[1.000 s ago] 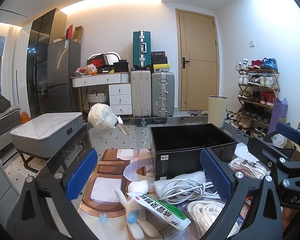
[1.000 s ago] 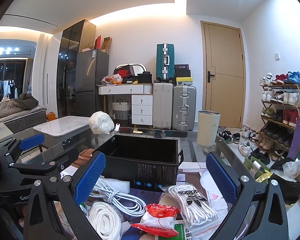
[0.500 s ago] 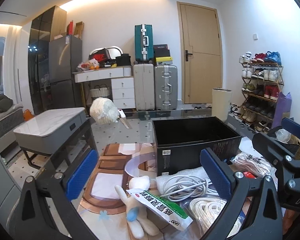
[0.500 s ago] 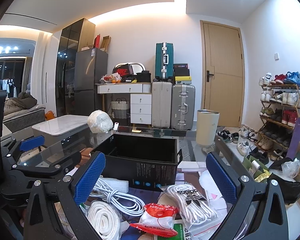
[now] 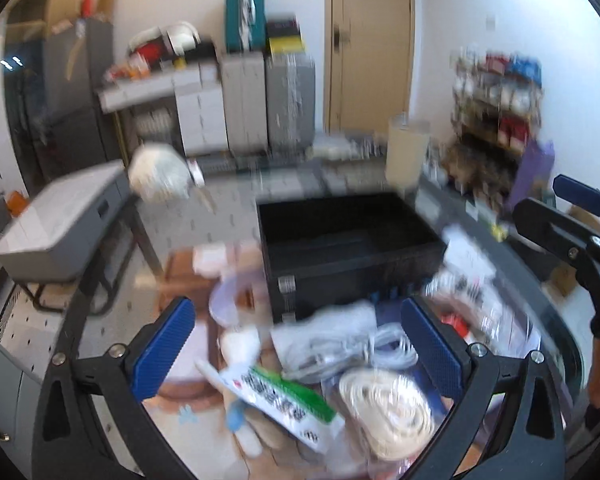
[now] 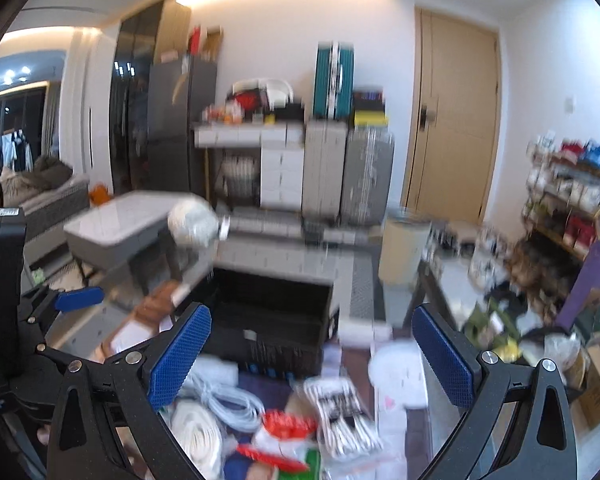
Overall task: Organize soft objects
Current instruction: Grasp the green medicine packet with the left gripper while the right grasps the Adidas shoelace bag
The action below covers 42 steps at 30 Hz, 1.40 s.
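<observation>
Left wrist view blurred, left gripper (image 5: pixel 300 354) spread wide above white cable coil (image 5: pixel 352 352), black box (image 5: pixel 348 248) behind, right gripper (image 6: pixel 308 356) spread wide, nothing held.

Bright ceiling-lit room, heavy motion blur throughout, fisheye-curved dark edges.
</observation>
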Motion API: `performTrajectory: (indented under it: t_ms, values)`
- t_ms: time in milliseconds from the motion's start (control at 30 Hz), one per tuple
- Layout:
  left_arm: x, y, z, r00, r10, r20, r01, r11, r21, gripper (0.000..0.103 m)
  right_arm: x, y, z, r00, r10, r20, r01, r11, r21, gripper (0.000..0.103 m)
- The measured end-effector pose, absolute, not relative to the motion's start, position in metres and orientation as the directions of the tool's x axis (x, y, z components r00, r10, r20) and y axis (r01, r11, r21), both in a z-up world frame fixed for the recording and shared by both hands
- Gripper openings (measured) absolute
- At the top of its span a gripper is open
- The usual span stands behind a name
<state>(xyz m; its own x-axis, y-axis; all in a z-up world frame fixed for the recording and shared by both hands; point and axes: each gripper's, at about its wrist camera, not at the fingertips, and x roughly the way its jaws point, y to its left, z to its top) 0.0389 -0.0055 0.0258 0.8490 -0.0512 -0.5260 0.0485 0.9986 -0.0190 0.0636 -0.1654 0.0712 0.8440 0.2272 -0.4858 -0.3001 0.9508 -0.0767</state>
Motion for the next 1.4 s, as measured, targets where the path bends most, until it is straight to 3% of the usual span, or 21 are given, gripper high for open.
performTrajectory:
  t_ms: [167, 433, 533, 600, 633, 733, 800, 900, 1000, 1033, 1400]
  values:
    - [0.061, -0.009, 0.010, 0.721, -0.080, -0.688, 0.088, 0.996, -0.023, 0.102, 0.099, -0.179, 0.037, 0.675, 0.198, -0.711, -0.333, 0.941, -0.054, 0.102]
    - [0.068, -0.010, -0.011, 0.631, -0.068, -0.773, 0.179, 0.982, 0.059, 0.095, 0.138, -0.199, -0.018, 0.492, 0.155, -0.856, -0.345, 0.938, -0.028, 0.102]
    - [0.067, -0.008, -0.022, 0.595, -0.074, -0.800, 0.210, 0.975, 0.066, 0.095, 0.140, -0.195, -0.032, 0.462, 0.147, -0.875, -0.360, 0.932, -0.034, 0.095]
    - [0.064, -0.006, -0.026, 0.585, -0.074, -0.807, 0.217, 0.974, 0.068, 0.095, 0.142, -0.193, -0.037, 0.439, 0.155, -0.885, -0.366, 0.930, -0.019, 0.072]
    - [0.062, -0.005, -0.029, 0.580, -0.073, -0.812, 0.219, 0.973, 0.069, 0.094, 0.143, -0.193, -0.040, 0.426, 0.167, -0.889, -0.372, 0.928, -0.004, 0.069]
    - [0.059, 0.001, -0.032, 0.569, -0.085, -0.818, 0.218, 0.975, 0.051, 0.081, 0.144, -0.193, -0.042, 0.419, 0.186, -0.889, -0.380, 0.925, 0.014, 0.059]
    - [0.057, 0.004, -0.033, 0.561, -0.100, -0.822, 0.232, 0.972, 0.041, 0.078, 0.142, -0.191, -0.043, 0.417, 0.188, -0.889, -0.392, 0.920, 0.011, 0.045]
    - [0.056, 0.004, -0.033, 0.565, -0.097, -0.819, 0.238, 0.970, 0.049, 0.066, 0.140, -0.186, -0.042, 0.412, 0.185, -0.892, -0.410, 0.912, 0.000, 0.038]
    - [0.057, 0.004, -0.032, 0.567, -0.088, -0.819, 0.231, 0.971, 0.055, 0.057, 0.136, -0.183, -0.040, 0.416, 0.187, -0.890, -0.424, 0.906, -0.008, 0.032]
    - [0.057, 0.002, -0.031, 0.567, -0.088, -0.819, 0.238, 0.969, 0.060, 0.046, 0.135, -0.183, -0.039, 0.417, 0.187, -0.889, -0.426, 0.905, -0.010, 0.031]
    - [0.045, 0.000, -0.016, 0.589, -0.141, -0.796, 0.298, 0.953, 0.051, 0.041, 0.103, -0.167, -0.009, 0.468, 0.283, -0.837, -0.480, 0.877, 0.029, 0.030]
